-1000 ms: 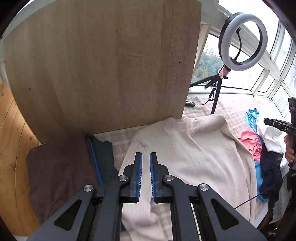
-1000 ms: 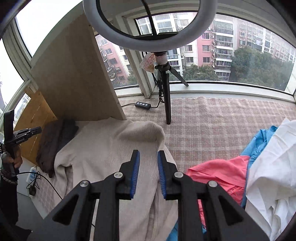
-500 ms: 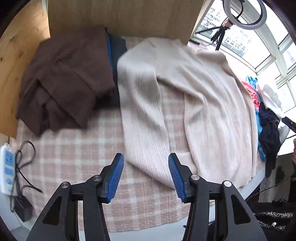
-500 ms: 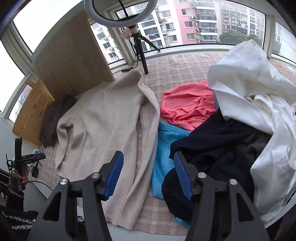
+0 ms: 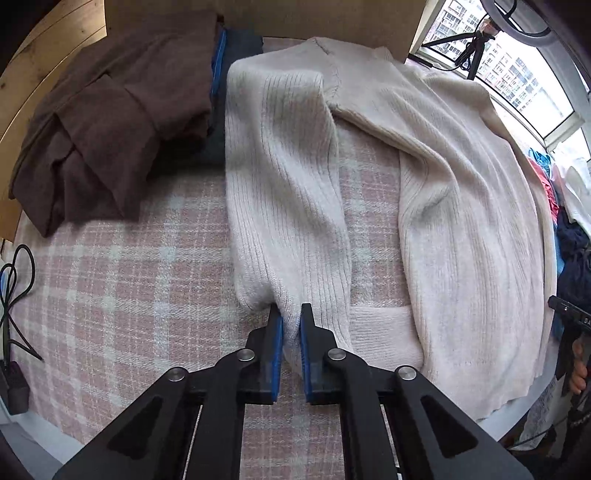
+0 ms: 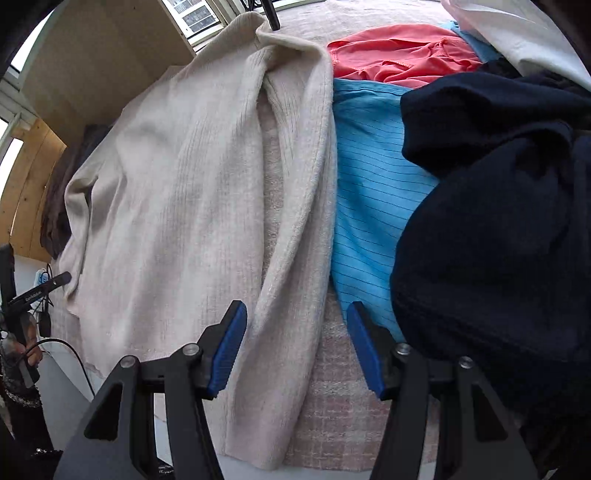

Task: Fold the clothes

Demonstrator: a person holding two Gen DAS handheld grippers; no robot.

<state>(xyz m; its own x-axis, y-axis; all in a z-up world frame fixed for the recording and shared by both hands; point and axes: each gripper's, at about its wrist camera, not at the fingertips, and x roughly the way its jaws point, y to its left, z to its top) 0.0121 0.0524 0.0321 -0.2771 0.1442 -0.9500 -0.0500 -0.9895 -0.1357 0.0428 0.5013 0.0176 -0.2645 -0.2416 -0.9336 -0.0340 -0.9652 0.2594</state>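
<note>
A cream ribbed sweater [image 5: 461, 192] lies spread flat on the pink plaid tablecloth [image 5: 129, 277]. Its left sleeve [image 5: 288, 192] runs toward the near edge, and my left gripper [image 5: 291, 317] is shut on that sleeve's cuff. In the right wrist view the same sweater [image 6: 177, 206] fills the left half, with its right sleeve [image 6: 295, 240] lying along the blue garment. My right gripper [image 6: 295, 328] stands open just above the lower part of this sleeve, blue pads on either side of it, holding nothing.
A folded brown garment [image 5: 107, 122] sits on a dark one at the back left, against a wooden board [image 5: 325, 18]. A heap of navy [image 6: 498, 221], light blue [image 6: 369, 177], coral [image 6: 399, 55] and white clothes lies right of the sweater. Cables and a plug [image 5: 14, 384] hang at the table's left edge.
My left gripper came down to the sleeve cuff and shut on it. The right gripper, open throughout the last half second, dropped closer over the right sleeve.
</note>
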